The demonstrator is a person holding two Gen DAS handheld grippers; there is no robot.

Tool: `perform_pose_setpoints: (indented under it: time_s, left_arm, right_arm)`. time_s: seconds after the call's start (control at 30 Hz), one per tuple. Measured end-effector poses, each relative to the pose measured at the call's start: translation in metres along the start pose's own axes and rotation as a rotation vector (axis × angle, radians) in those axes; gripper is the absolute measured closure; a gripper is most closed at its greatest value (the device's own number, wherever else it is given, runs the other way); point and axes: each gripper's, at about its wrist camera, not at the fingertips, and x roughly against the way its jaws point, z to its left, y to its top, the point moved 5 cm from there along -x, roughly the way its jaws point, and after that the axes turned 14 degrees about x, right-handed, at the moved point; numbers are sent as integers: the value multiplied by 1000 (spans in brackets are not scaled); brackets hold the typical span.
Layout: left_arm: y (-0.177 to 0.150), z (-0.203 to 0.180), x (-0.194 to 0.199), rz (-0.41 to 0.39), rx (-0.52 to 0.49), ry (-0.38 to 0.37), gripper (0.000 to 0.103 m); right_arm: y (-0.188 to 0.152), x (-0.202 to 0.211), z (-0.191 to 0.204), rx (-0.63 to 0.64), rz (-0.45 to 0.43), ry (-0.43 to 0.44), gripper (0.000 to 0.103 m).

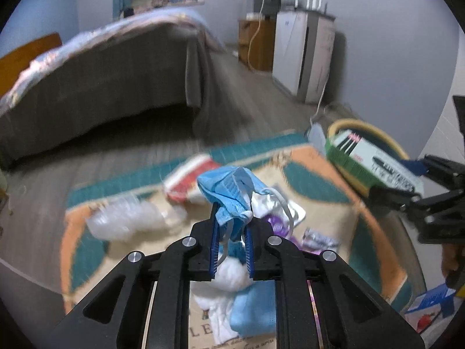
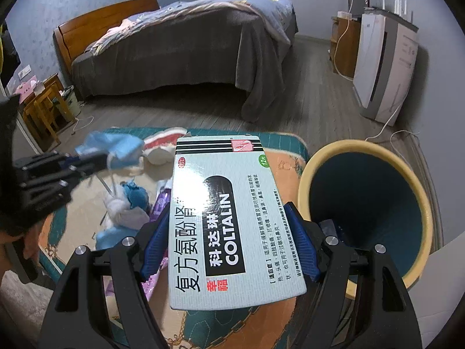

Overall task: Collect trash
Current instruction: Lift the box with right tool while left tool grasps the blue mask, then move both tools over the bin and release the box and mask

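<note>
My left gripper (image 1: 232,221) is shut on a crumpled blue face mask (image 1: 229,187) and holds it above the rug; it also shows in the right wrist view (image 2: 113,148). My right gripper (image 2: 229,218) is shut on a pale green Coltalin medicine box (image 2: 223,218), held above the rug just left of the yellow-rimmed bin (image 2: 363,200). In the left wrist view the box (image 1: 375,160) hangs over the bin (image 1: 366,128). More trash lies on the rug: white tissues (image 1: 232,273), a blue mask (image 1: 252,311), a clear plastic bottle (image 1: 128,218), purple wrappers (image 1: 276,224).
A patterned rug (image 1: 319,174) lies on the wood floor. A bed with a grey blanket (image 2: 180,52) stands behind it. A white appliance (image 2: 383,67) and cables stand along the right wall. A red-and-white shoe (image 2: 162,145) lies on the rug's far edge.
</note>
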Motion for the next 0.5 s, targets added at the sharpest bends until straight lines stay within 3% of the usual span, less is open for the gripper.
perform_pose_setpoints:
  time_s: [0.27,0.5]
  left_arm:
    - [36,-19,48,-135,-9,-54,87]
    - [46,-42,61,-161,-10,-92,87]
  right_arm:
    - [15,41,-11,-17,-64,-76,30]
    - [18,58,-30,-31,-79,-151,30]
